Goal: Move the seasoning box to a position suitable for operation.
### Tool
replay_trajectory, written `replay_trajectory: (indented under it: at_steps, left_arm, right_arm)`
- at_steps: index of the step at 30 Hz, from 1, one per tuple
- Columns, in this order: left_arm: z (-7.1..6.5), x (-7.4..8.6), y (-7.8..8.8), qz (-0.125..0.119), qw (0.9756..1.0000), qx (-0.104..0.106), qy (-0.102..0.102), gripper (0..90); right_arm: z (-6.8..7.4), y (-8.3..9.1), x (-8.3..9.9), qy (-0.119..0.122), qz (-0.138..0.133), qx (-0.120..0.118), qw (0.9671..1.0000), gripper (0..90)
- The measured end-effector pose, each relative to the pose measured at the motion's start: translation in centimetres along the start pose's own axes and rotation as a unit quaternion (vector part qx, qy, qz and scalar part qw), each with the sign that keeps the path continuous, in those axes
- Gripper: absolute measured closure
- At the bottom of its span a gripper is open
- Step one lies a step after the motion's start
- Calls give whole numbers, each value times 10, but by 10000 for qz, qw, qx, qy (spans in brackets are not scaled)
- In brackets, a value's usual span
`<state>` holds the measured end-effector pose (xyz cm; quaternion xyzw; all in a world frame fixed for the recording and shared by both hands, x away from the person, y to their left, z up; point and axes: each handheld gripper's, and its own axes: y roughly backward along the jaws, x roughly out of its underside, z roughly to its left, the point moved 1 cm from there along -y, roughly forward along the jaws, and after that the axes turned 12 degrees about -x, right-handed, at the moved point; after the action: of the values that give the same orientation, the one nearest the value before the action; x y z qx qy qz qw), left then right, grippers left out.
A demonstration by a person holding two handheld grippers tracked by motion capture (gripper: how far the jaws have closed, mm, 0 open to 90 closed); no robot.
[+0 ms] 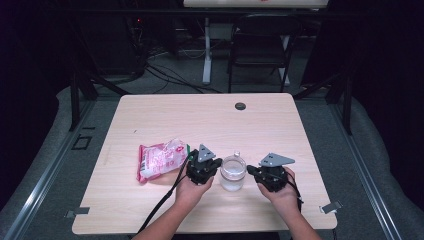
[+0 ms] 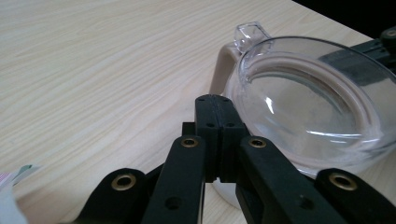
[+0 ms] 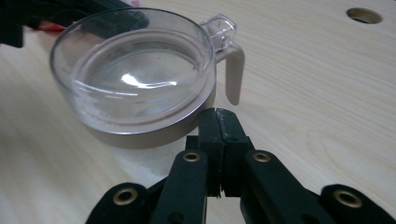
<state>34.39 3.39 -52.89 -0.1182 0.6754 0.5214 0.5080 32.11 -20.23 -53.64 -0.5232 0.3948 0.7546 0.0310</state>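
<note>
The clear lidded jar [image 1: 233,172] is stood near the tabletop's [image 1: 200,115] front edge, flanked by the left gripper [image 1: 218,164] and right gripper [image 1: 250,170], both with jaws pressed together on nothing. A sideways nudge from either could topple it. It appears empty (glare blurs the inside). A pink packet [image 1: 161,158] lies towards the left edge.
</note>
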Motion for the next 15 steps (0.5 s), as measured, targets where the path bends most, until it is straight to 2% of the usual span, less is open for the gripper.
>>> replay_trajectory:
  at_steps: [2, 3, 4, 10, 12, 15]
  left_arm:
    - [2, 2, 5, -16, 10000, -39, -11, 900]
    - [2, 2, 5, -16, 10000, -39, -11, 900]
    - [6, 4, 11, -12, 10000, -34, 12, 900]
    - [16, 16, 29, 25, 9999, -71, 116, 892]
    - [16, 18, 32, 24, 9999, -95, 84, 885]
    - [17, 28, 44, 25, 9998, -87, 166, 877]
  right_arm:
    - [5, 2, 0, 21, -44, -186, 9998, 875]
    - [5, 2, 0, 21, -44, -186, 9998, 875]
    - [9, 3, -1, 107, -7, -364, 9993, 864]
    - [17, -5, -3, 159, 31, -889, 9959, 838]
    - [17, -6, -3, 184, 36, -900, 9958, 826]
    - [14, -6, -6, 291, -94, -691, 9971, 777]
